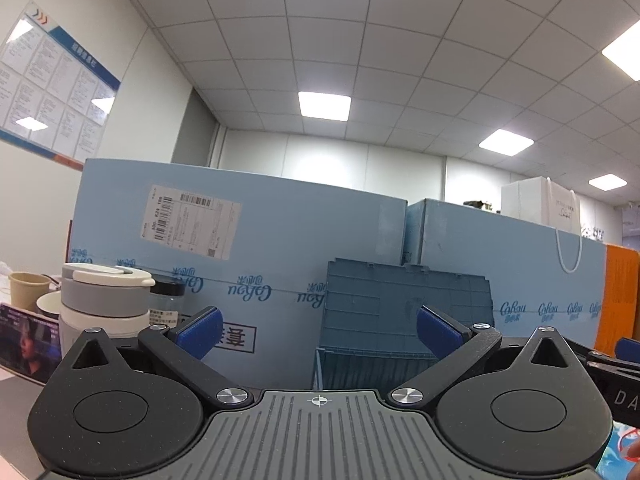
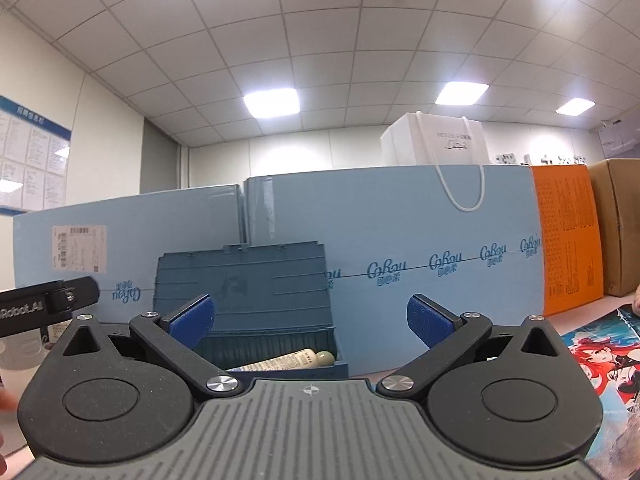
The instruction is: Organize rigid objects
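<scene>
A blue plastic storage box (image 1: 404, 320) with its lid raised stands ahead of my left gripper (image 1: 318, 330), which is open and empty. In the right wrist view the same box (image 2: 244, 300) sits ahead and slightly left of my right gripper (image 2: 310, 322), also open and empty. A cream tube (image 2: 292, 360) lies inside the box. A white and grey lidded cup (image 1: 102, 300) stands at the left in the left wrist view, beside a clear jar with a black lid (image 1: 166, 300).
Large light-blue cartons (image 1: 240, 248) form a wall behind the box. An orange carton (image 2: 568, 248) and a brown carton (image 2: 620, 232) stand at the right. A white paper bag (image 2: 436, 144) sits on top. A paper cup (image 1: 28, 290), a bowl and a phone (image 1: 28, 344) are at the left. An illustrated mat (image 2: 600, 352) lies at the right.
</scene>
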{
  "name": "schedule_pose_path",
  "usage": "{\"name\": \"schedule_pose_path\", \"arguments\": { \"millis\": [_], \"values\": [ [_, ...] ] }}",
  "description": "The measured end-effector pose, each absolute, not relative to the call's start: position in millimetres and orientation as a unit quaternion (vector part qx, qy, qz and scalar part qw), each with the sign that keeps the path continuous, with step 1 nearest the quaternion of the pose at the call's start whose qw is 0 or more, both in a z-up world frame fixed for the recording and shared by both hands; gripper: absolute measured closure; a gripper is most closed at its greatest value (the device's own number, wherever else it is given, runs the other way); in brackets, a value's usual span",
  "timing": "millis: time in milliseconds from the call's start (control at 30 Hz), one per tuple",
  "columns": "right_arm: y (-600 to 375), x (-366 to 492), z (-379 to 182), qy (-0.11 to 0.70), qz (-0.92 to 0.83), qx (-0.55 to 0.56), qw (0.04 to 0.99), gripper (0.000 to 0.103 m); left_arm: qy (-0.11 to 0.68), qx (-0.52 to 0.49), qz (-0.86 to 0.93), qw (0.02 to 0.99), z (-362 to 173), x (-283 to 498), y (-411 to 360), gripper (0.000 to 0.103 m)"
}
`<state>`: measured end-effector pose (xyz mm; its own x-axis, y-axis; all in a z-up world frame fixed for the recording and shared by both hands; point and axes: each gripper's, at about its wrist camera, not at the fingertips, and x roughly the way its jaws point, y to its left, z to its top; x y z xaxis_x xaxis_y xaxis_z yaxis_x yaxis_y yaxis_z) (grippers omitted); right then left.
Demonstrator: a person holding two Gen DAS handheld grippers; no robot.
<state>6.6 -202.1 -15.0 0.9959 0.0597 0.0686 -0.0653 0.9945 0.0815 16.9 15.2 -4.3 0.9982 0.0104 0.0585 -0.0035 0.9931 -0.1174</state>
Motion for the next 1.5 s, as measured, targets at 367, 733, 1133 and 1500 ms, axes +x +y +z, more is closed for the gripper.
{"name": "schedule_pose_path", "arguments": {
  "millis": [367, 733, 1133, 1500],
  "values": [
    [-198.4, 7.0, -17.0, -0.032, 0.039, 0.034, 0.998, 0.0, -0.028, -0.057, 0.001, 0.998, -5.3, 17.8, 16.3, 0.0],
    [-196.3, 7.9, -16.5, -0.033, 0.042, 0.032, 0.998, 0.0, -0.027, -0.052, 0.011, 0.998, -5.7, 17.8, 14.8, 0.0],
    [-196.2, 8.7, -17.1, -0.032, 0.042, 0.032, 0.998, 0.0, -0.029, -0.05, 0.01, 0.998, -5.6, 17.4, 14.3, 0.0],
    [-195.4, 8.7, -17.8, -0.029, 0.042, 0.032, 0.998, 0.0, -0.031, -0.049, 0.011, 0.998, -5.4, 15.7, 13.3, 0.0]
  ]
}}
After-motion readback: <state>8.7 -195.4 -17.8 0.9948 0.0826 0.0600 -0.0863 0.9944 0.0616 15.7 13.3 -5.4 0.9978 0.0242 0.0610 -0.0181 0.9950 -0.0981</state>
